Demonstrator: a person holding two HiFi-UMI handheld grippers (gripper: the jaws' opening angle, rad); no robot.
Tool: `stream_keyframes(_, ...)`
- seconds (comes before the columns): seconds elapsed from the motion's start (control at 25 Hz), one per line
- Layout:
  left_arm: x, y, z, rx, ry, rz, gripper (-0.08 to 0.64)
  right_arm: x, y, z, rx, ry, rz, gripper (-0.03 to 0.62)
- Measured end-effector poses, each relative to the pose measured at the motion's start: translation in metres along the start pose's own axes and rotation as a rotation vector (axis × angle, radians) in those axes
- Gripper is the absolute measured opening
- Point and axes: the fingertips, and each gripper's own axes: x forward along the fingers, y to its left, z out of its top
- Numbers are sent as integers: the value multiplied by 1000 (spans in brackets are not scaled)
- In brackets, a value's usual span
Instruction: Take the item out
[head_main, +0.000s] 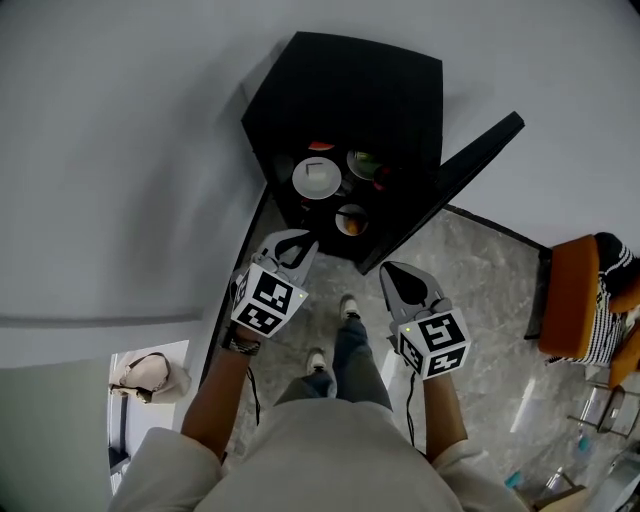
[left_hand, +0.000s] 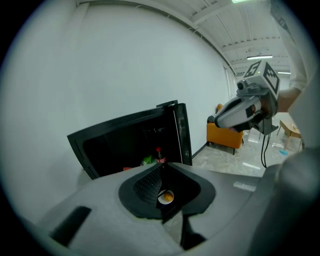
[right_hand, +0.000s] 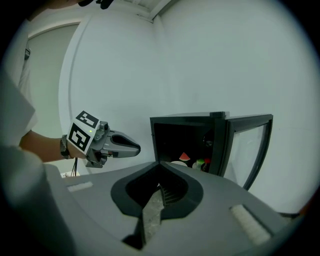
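My left claw (head_main: 300, 243) stands a crack apart, empty. My right claw (head_main: 392, 272) is closed, empty. The white plate (head_main: 316, 178) and the bowl (head_main: 351, 219) holding something orange sit inside the open black cabinet (head_main: 360, 80).

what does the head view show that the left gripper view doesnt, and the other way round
Only the head view: the white plate inside the cabinet and the person's shoes on the floor. Only the left gripper view: the ceiling lights. Both: the black cabinet with its door open, the small bowl holding something orange, the right gripper and the orange chair.
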Motion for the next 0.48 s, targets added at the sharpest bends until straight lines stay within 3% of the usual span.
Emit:
stream_keyframes(0.2, 38, 21, -20, -27, 39, 10, 57, 25, -15, -17, 48, 27, -3, 6)
stream_keyframes(0.48, 92, 50, -53, 58, 119, 4, 75, 53, -35, -31, 86, 64, 1, 6)
